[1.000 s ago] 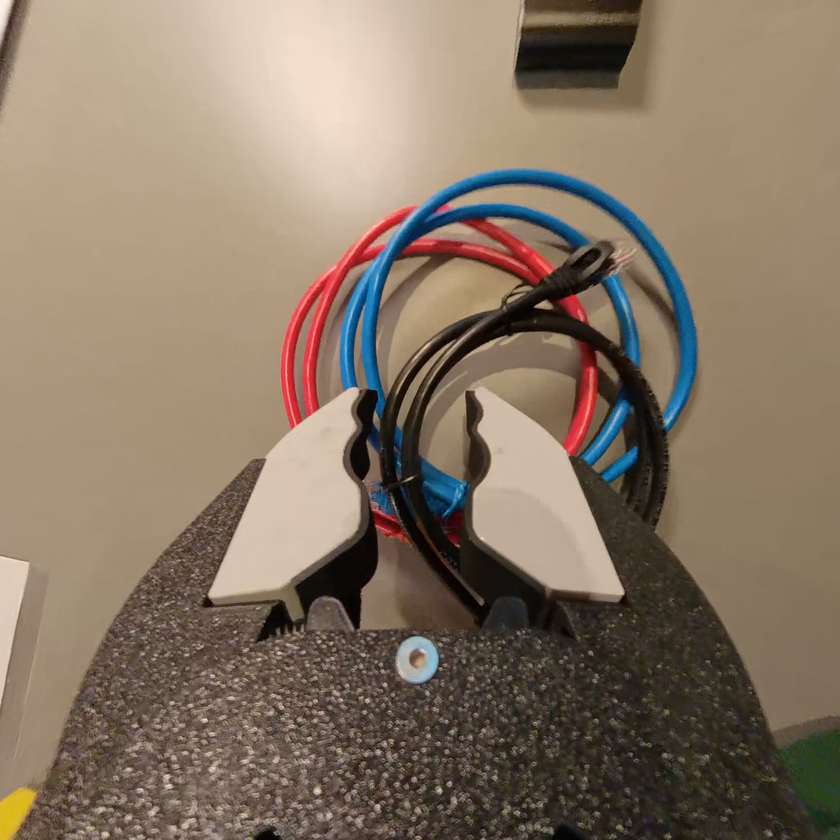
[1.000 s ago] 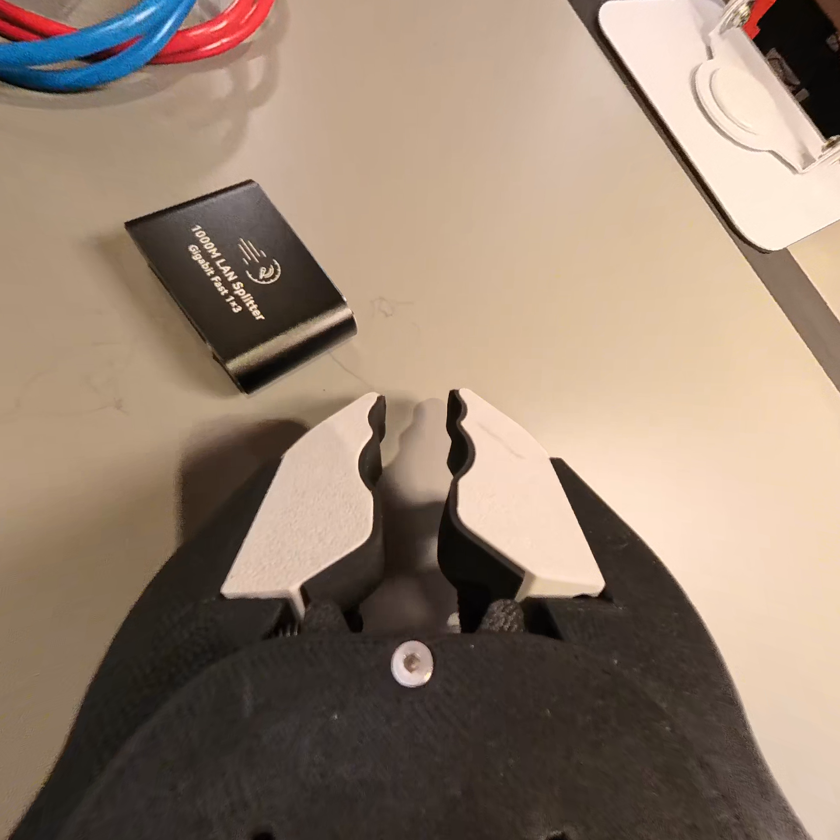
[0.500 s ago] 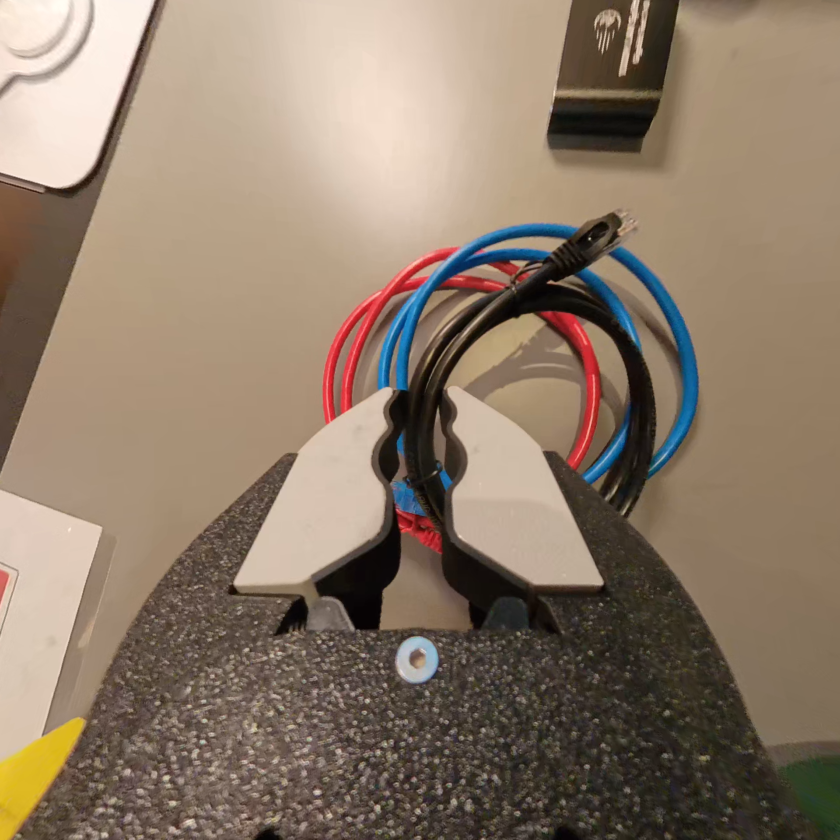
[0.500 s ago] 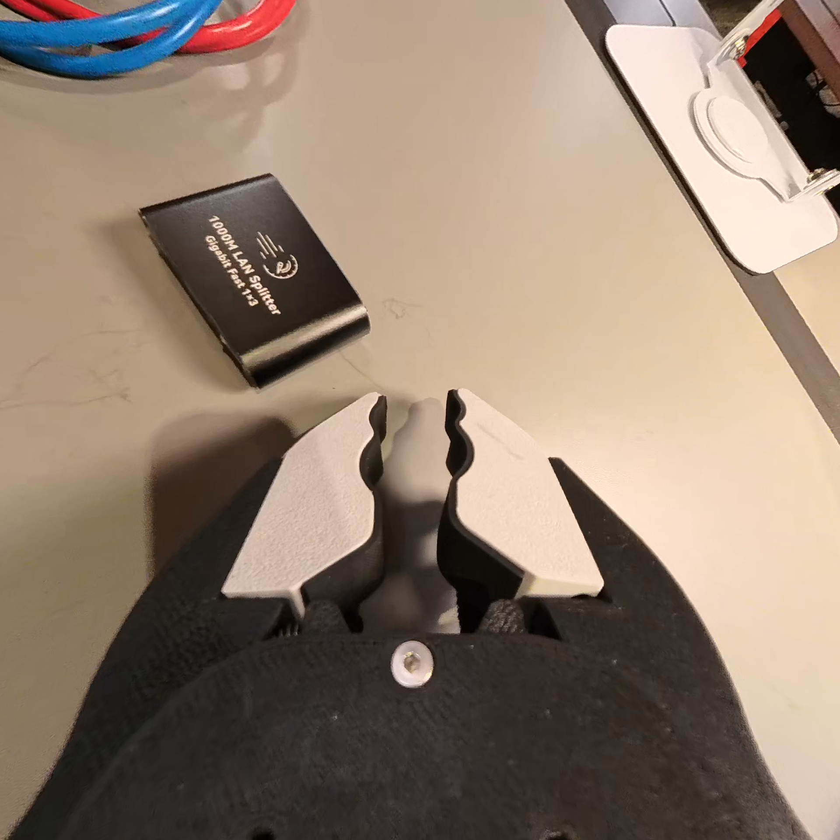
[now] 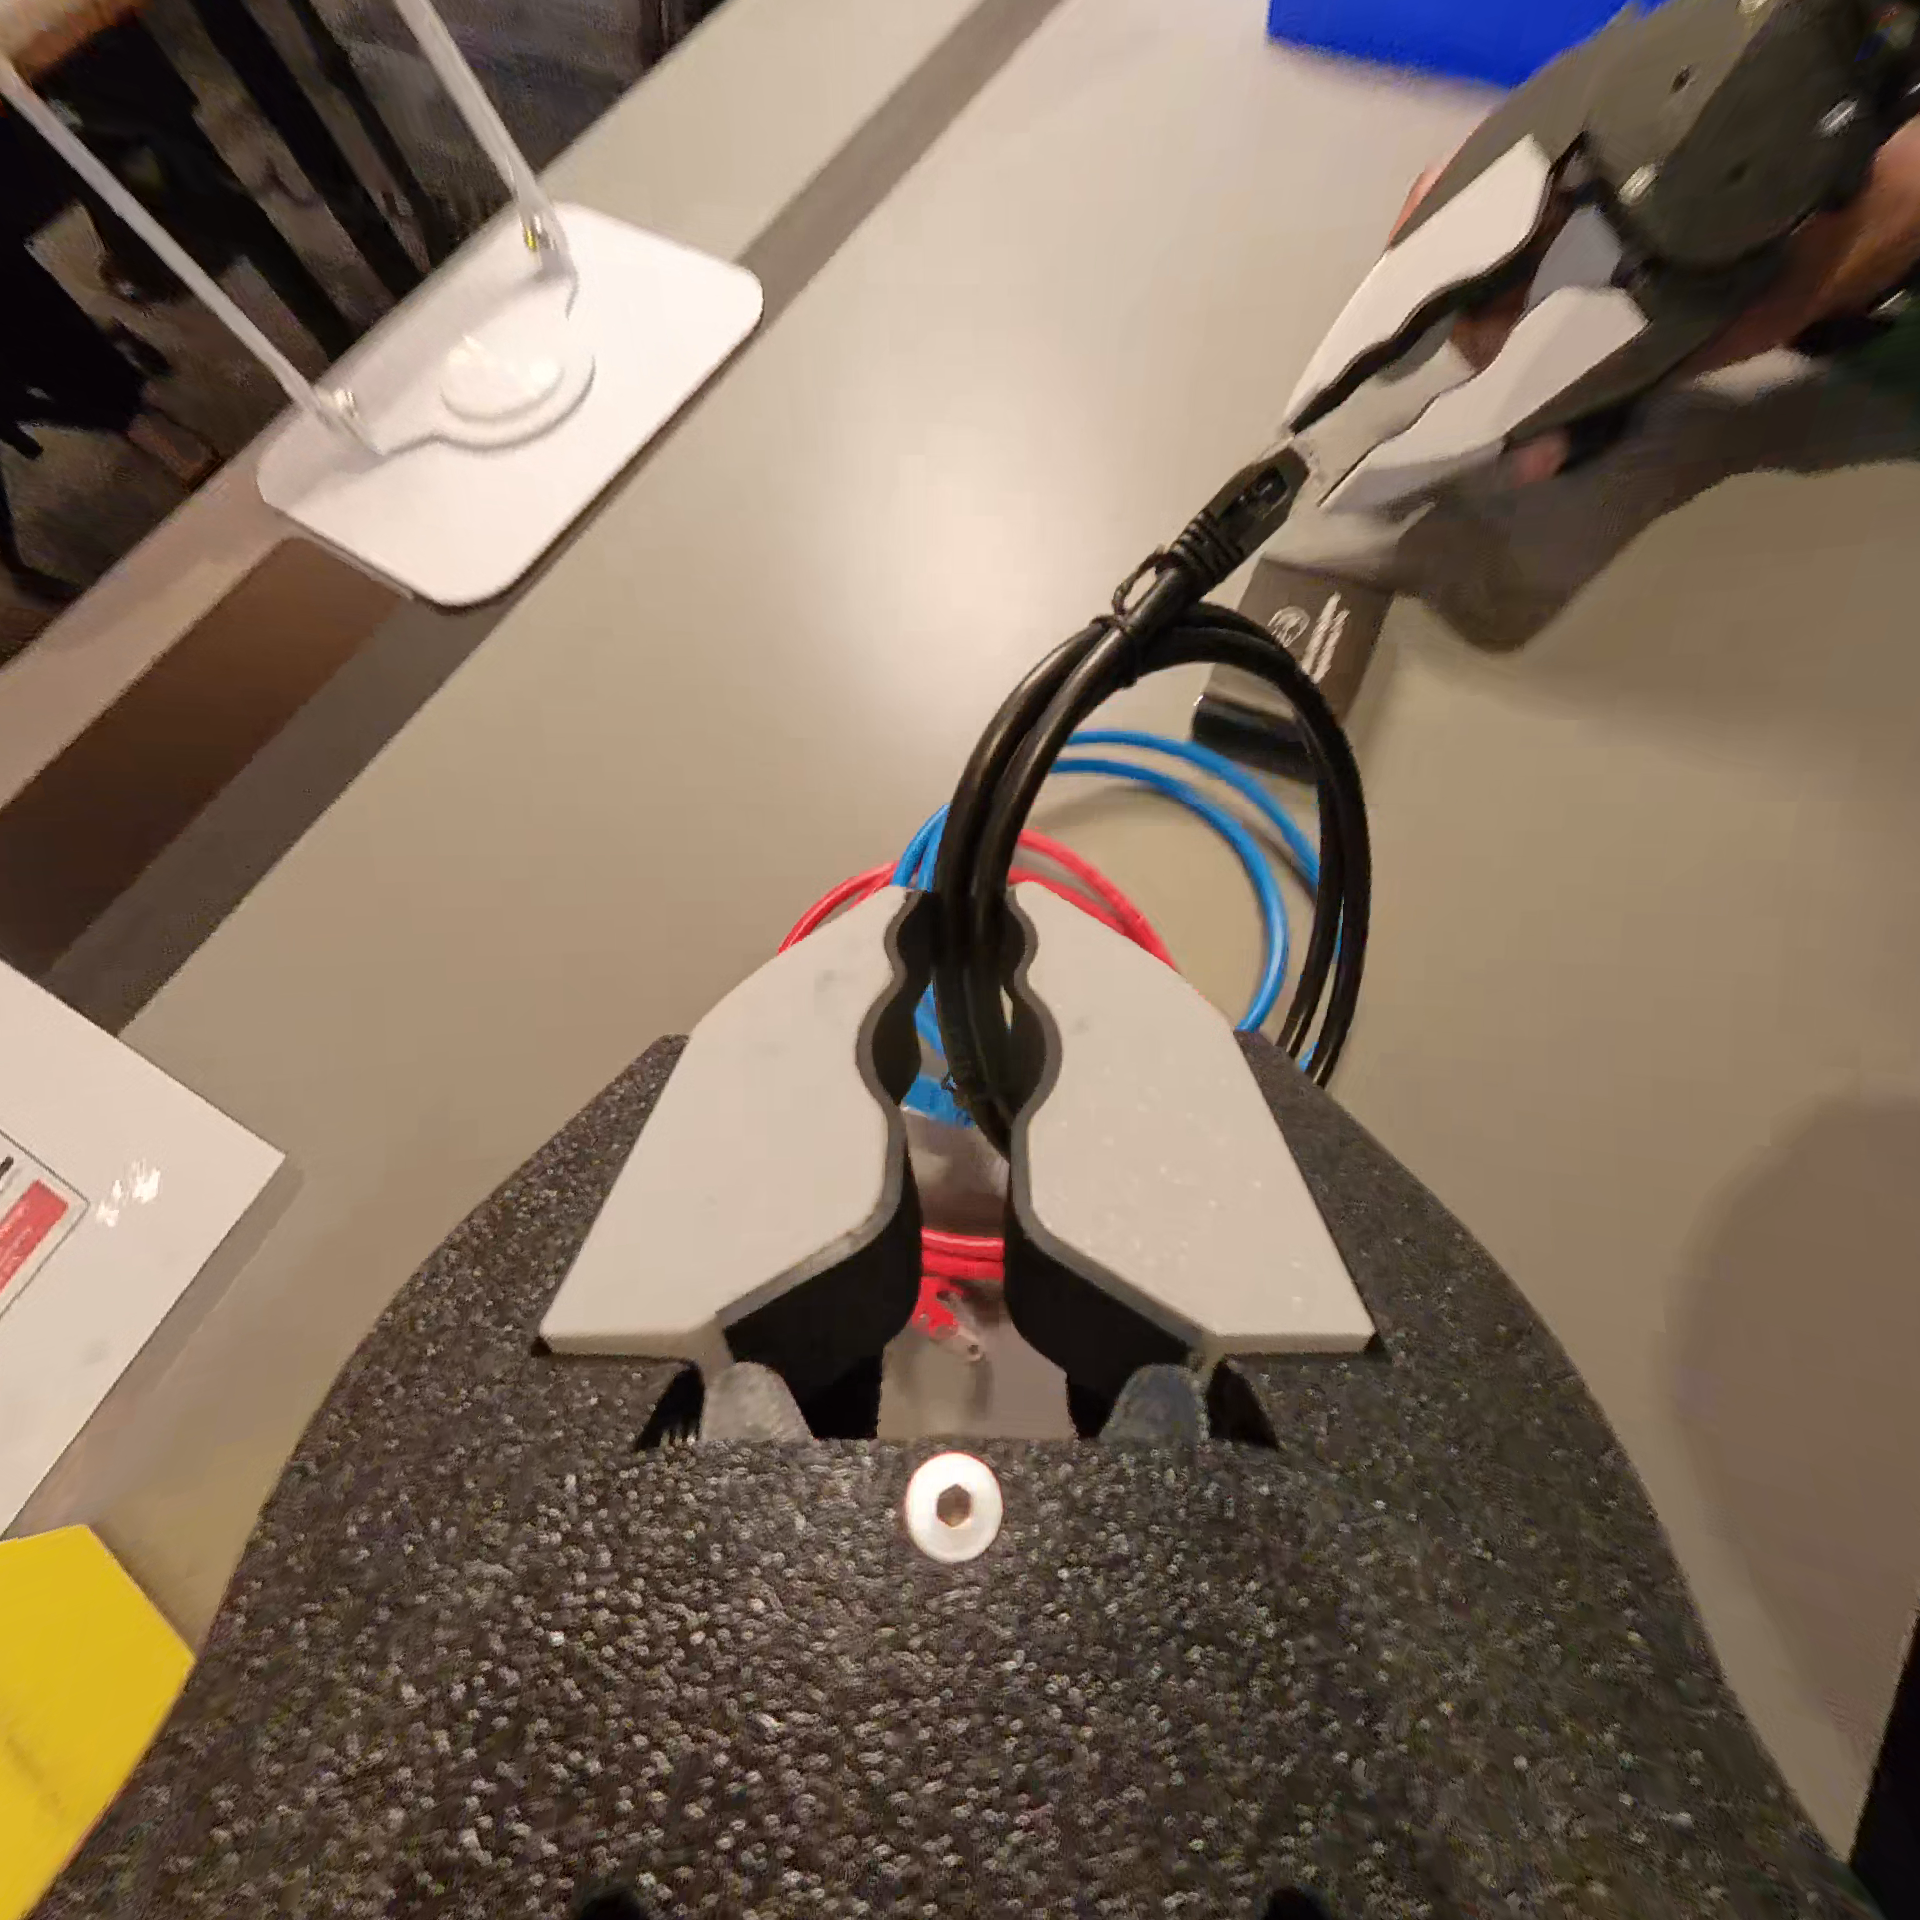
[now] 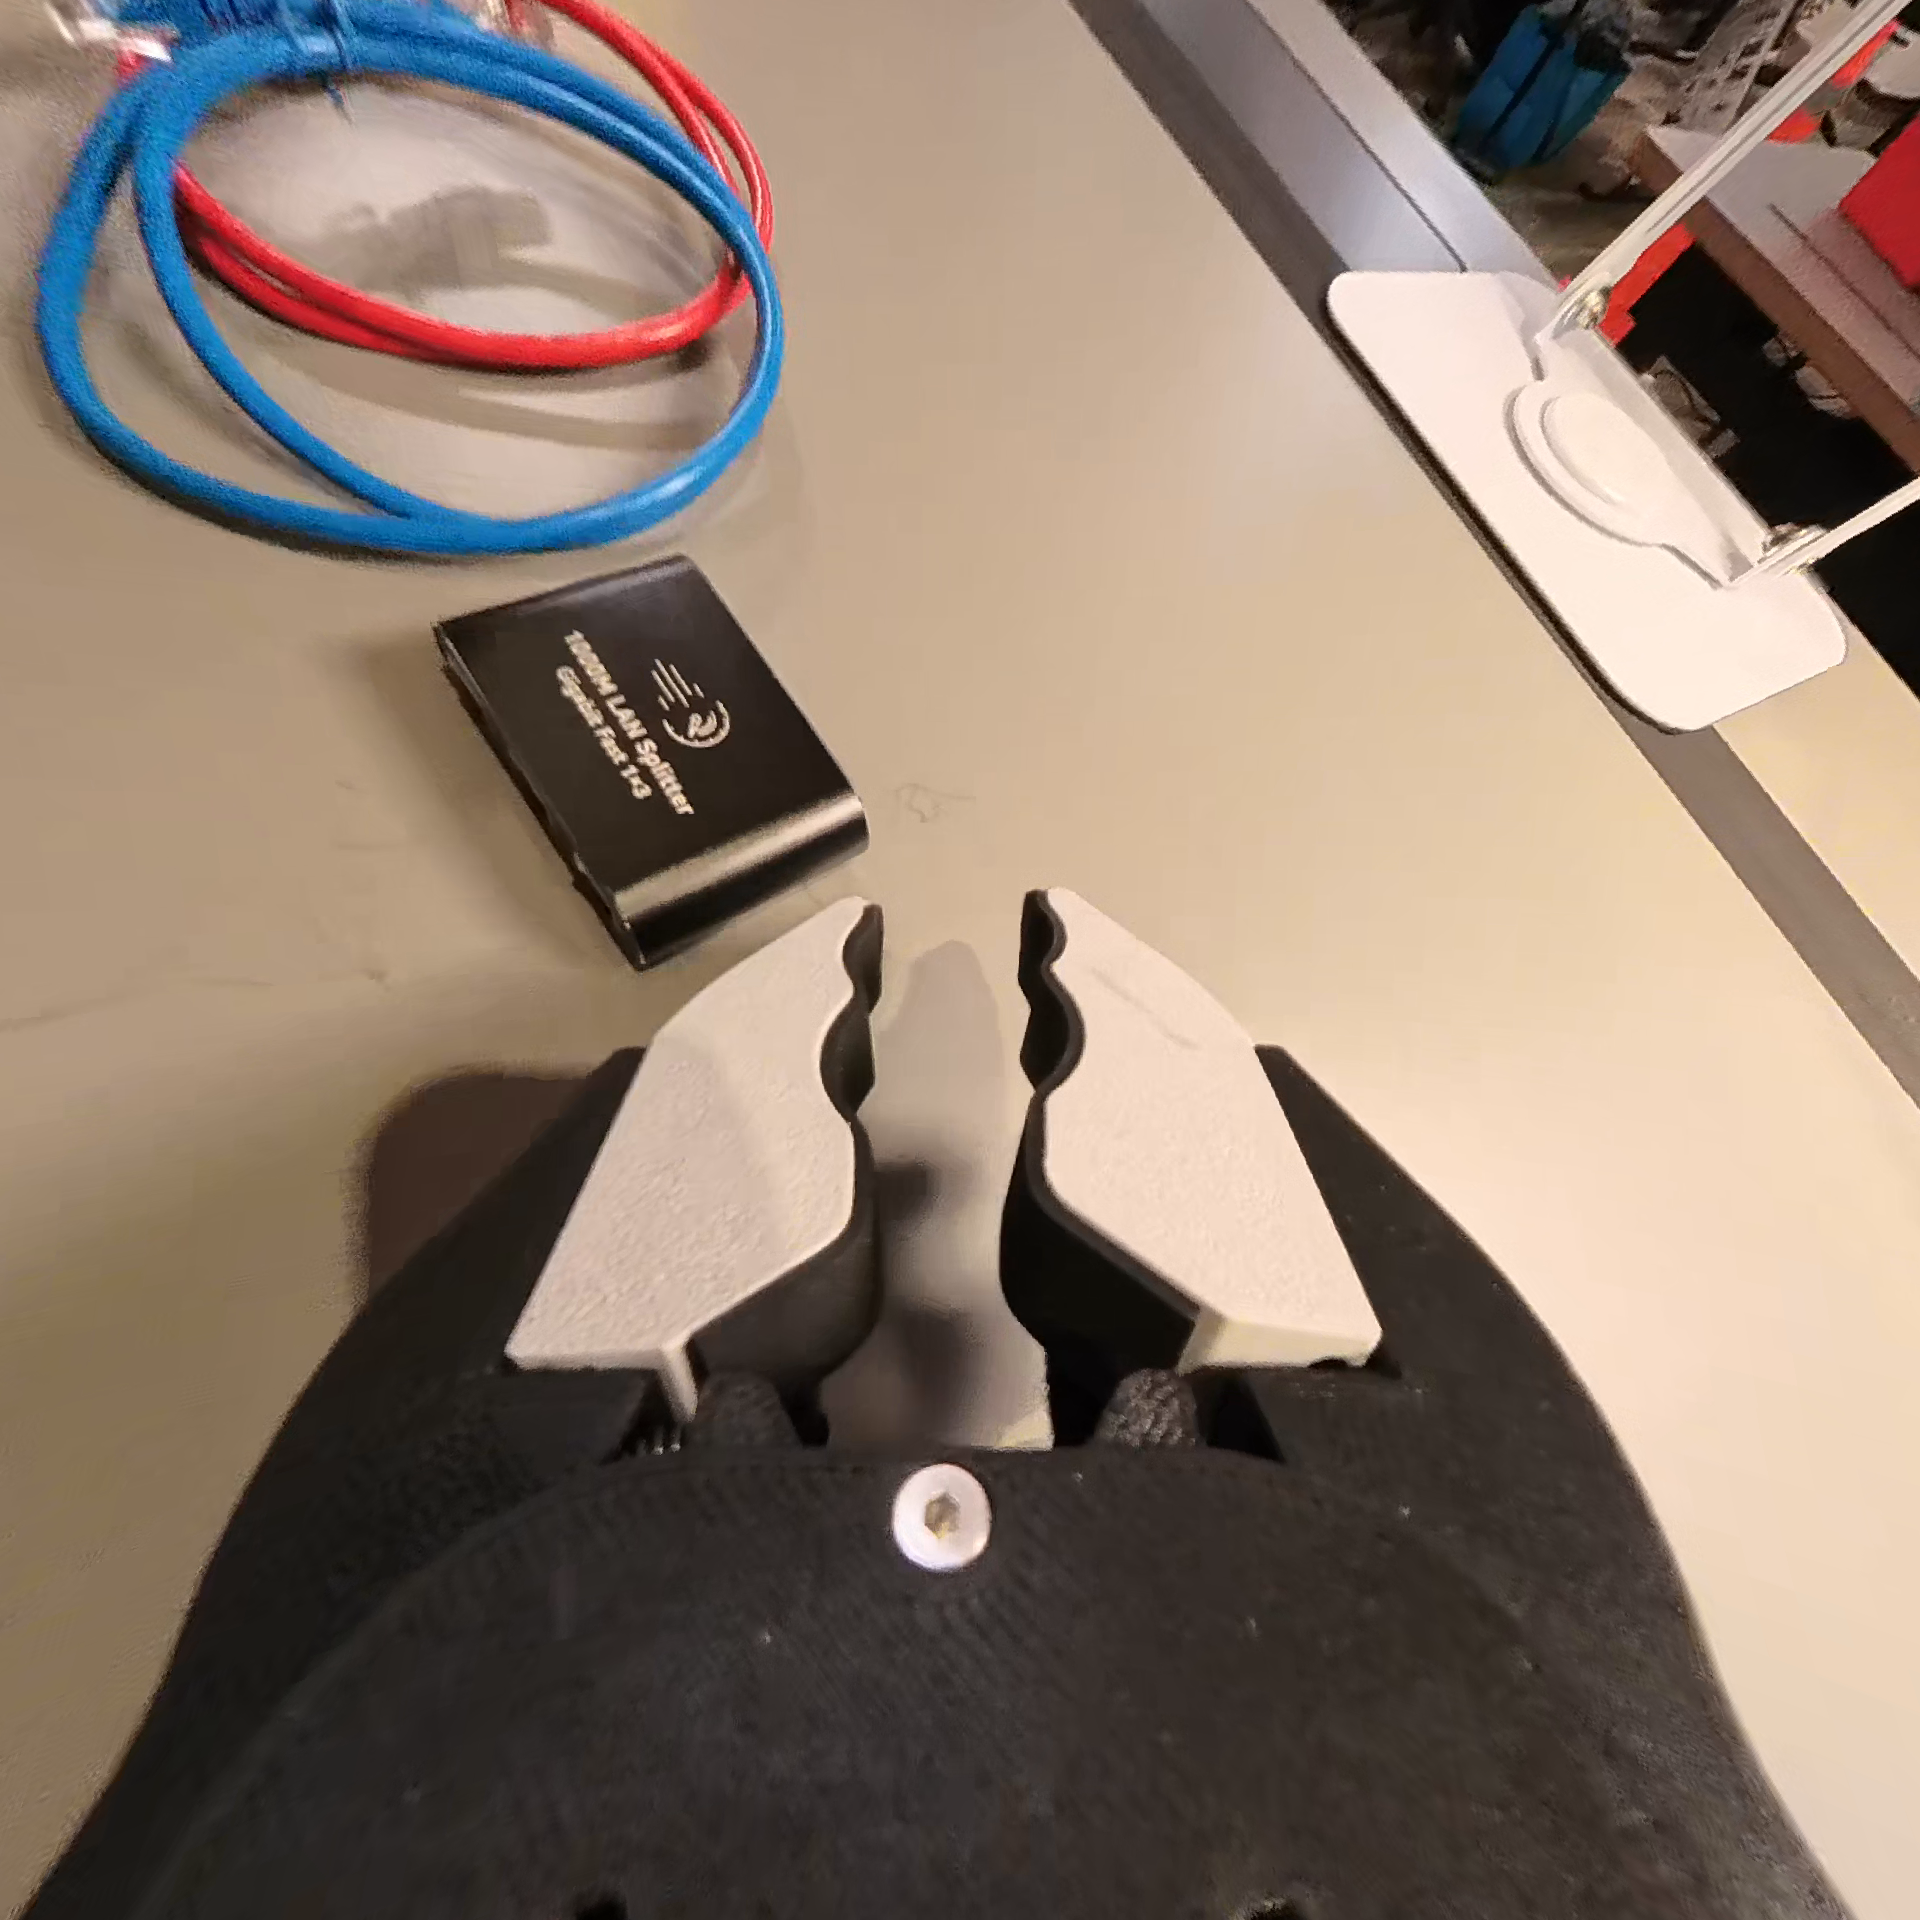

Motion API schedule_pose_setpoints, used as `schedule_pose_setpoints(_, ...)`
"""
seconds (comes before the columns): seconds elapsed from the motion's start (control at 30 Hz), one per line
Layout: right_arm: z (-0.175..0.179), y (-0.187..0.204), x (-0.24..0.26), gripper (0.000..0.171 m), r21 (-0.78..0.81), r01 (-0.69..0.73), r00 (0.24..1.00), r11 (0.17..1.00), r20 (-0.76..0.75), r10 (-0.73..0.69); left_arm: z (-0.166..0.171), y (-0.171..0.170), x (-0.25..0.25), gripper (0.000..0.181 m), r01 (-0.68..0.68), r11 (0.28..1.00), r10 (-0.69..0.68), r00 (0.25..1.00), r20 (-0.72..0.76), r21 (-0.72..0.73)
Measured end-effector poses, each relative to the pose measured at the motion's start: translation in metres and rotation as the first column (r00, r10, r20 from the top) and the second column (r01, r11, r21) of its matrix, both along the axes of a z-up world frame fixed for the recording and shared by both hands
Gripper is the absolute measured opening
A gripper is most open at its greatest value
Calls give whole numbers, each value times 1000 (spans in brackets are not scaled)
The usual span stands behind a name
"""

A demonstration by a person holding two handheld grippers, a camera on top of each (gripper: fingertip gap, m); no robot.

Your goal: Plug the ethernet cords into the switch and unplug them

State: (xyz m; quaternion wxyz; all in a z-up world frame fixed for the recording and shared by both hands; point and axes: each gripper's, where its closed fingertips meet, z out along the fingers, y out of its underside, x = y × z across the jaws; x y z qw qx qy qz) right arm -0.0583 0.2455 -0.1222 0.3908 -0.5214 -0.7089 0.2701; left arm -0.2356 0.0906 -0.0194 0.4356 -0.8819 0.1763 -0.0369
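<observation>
White lettering, logo on black switch [image 6: 665, 769]; red label on white card [image 5: 94, 1226].

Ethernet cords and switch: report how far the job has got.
Done: nothing yet; no cord reaches the switch. In hand: the left gripper is shut on the coiled black cord, above the table; the right gripper is open and empty beside the switch. Left: plugging in that cord, then the blue cord and red cord lying coiled on the table, then unplugging all.
</observation>
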Motion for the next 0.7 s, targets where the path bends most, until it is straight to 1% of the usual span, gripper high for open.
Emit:
schedule_pose_setpoints(0.1,9,-4,-3,26,-16,-8,999,1000,-41,7,17,-3,18,13,44,998,-46,998,39,55)
schedule_pose_setpoints(0.17,18,-10,-5,26,-24,-34,996,999,-82,32,16,-2,39,13,119,991,-124,986,115,57)
schedule_pose_setpoints(0.23,27,-21,-6,26,-39,-88,988,995,-129,82,4,7,66,13,194,980,-198,953,231,39)
schedule_pose_setpoints(0.27,32,-28,-6,26,-54,-127,981,991,-152,117,-4,13,78,13,214,976,-213,933,289,25)
schedule_pose_setpoints(0.33,41,-43,-3,29,-83,-213,961,973,-198,194,-25,29,96,13,212,977,-194,906,376,-5)
schedule_pose_setpoints(0.37,43,-49,0,30,-86,-250,950,965,-215,227,-36,38,101,13,188,982,-165,904,395,-20)
schedule_pose_setpoints(0.47,44,-52,5,40,-61,-289,936,955,-226,269,-68,53,115,13,136,988,-94,912,400,-78)
schedule_pose_setpoints(0.53,42,-49,7,45,-52,-288,937,956,-224,270,-77,57,123,13,121,988,-76,916,394,-91)
schedule_pose_setpoints(0.6,43,-45,10,46,-60,-293,935,954,-227,273,-83,60,130,13,112,989,-69,923,379,-93)
schedule_pose_setpoints(0.7,46,-45,16,42,-86,-329,922,940,-246,300,-86,64,132,13,84,993,-53,944,327,-82)
